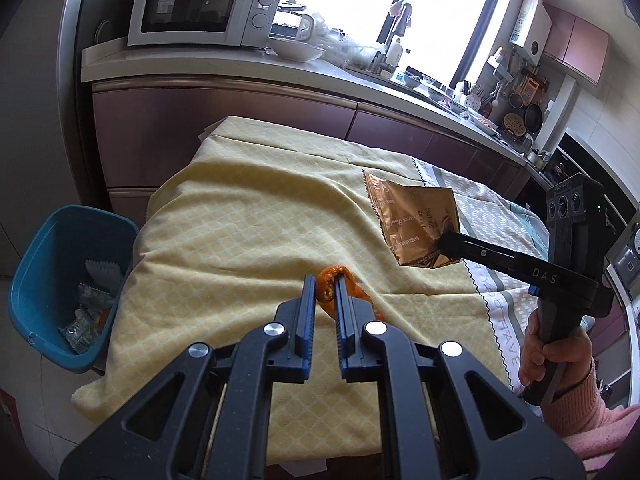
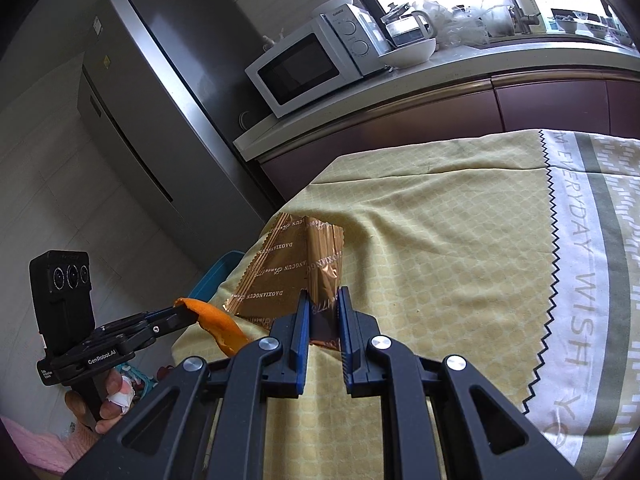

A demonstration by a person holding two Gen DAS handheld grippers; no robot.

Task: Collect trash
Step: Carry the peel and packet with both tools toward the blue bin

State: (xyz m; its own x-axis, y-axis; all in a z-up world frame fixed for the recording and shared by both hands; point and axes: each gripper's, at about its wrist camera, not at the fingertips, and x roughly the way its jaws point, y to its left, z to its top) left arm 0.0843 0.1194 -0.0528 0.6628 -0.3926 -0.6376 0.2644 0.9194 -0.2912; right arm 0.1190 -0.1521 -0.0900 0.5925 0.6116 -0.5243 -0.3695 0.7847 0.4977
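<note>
Over the yellow tablecloth [image 1: 248, 216] both grippers are up in the air, each with a prize in its teeth! The left gripper [image 1: 324, 280] has its blue-padded jaws drawn nearly together on a scrap of orange peel [image 1: 334, 280], and from the right wrist view that peel [image 2: 216, 320] curls out past the fingertips and hangs clear of the cloth. The right gripper [image 2: 324, 300] is just as busy: its jaws pinch tight on one corner of a copper-brown foil wrapper [image 2: 296, 268], printed with repeating lettering, and the wrapper fans out ahead of the fingers, lifted off the table. Seen from the left wrist camera, that same wrapper [image 1: 416, 224] dangles from the tip of the right gripper [image 1: 442, 246], held above the seam where the yellow cloth meets a grey-and-white patterned cloth [image 1: 508, 216] with a zigzag edge. A hand [image 1: 552, 356] in a pink sleeve grips the right tool's handle; the other hand [image 2: 108, 400] holds the left tool, with what looks like a white wrap on one finger. Down at the left end of the table, on the floor and just beside the draped cloth, sits a blue bin [image 1: 36, 272], already carrying crumpled clear wrappers and a bit of orange. Behind it all runs a counter [image 1: 200, 68] with a white microwave [image 1: 204, 8] and a white bowl [image 1: 296, 50], and a grey fridge [image 2: 160, 92] stands tall at its end.
</note>
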